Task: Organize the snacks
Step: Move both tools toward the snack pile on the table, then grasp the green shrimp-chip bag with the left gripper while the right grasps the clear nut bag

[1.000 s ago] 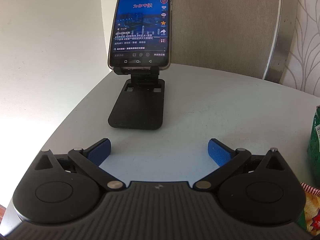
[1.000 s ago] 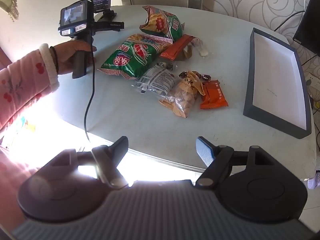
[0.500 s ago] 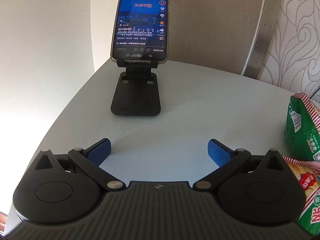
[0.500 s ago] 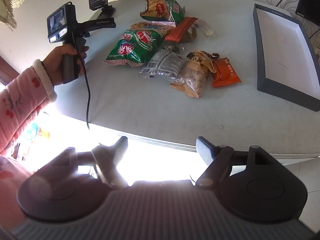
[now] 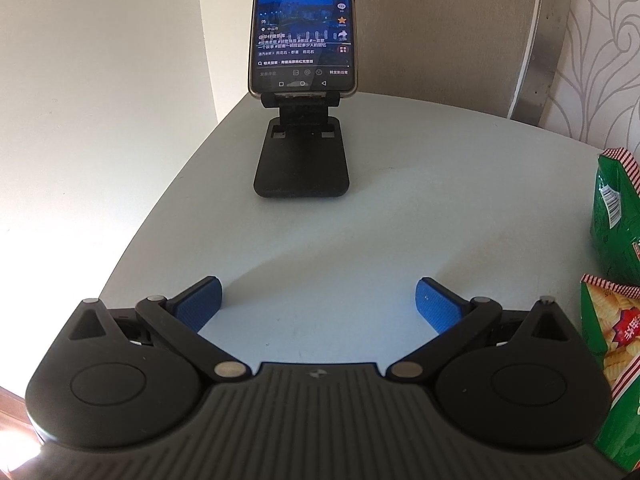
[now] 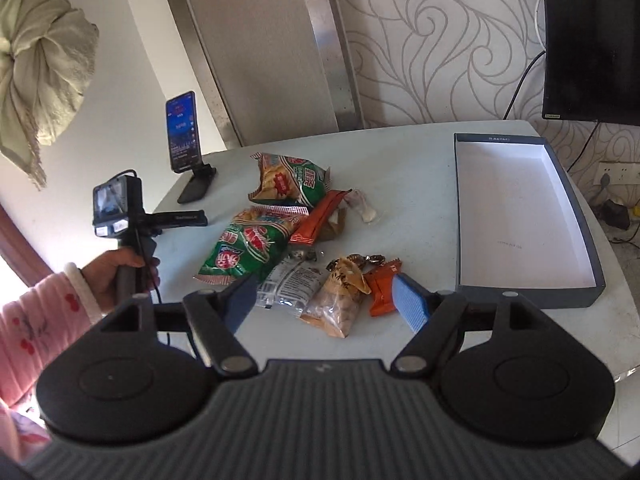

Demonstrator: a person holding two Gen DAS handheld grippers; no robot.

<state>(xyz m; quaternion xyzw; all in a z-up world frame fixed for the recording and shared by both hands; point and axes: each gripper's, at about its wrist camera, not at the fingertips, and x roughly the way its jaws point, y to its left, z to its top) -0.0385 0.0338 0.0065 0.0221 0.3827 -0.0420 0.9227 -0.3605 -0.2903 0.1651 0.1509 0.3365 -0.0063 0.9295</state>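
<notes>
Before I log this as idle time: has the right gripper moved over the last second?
Yes. The right gripper has come forward and tilted up: its fingertips now overlap the snack pile instead of the near table edge, and the wall shows.

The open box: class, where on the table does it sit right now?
In the right wrist view the open box lies on the table's right side, apart from the snack pile, below the dark screen.

Green chip bags [image 6: 248,252], orange packets [image 6: 382,292] — blue-grey box [image 6: 588,296], swirl-patterned wallpaper [image 6: 440,40]
</notes>
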